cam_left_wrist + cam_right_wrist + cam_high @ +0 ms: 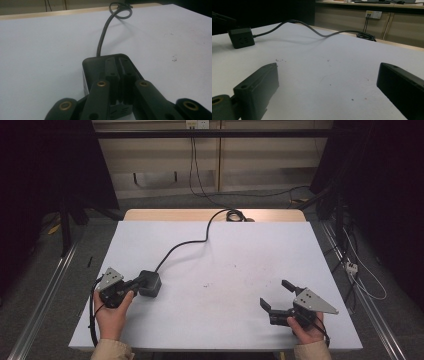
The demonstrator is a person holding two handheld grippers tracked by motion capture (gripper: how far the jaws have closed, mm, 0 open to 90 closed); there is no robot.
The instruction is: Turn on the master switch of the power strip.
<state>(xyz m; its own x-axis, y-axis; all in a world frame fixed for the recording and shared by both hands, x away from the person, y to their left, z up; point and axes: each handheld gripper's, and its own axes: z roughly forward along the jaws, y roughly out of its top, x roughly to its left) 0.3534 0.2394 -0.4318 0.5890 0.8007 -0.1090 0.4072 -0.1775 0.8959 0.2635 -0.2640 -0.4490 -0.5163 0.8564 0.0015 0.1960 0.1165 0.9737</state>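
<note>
A black cube-shaped power block sits on the white table at the left, and its black cable runs off to the far edge. My left gripper is shut, its jaws pressed together and lying on top of the block. From the left gripper view, the fingertips reach nearly to the block's far edge, where the cable leaves. My right gripper stands open at the front right, nothing between its jaws. The right gripper view shows the block far off to the left.
The cable coils at the table's far edge, on a strip of bare wood. Small dark marks dot the middle of the white surface. Wall sockets and loose floor cables lie beyond the table.
</note>
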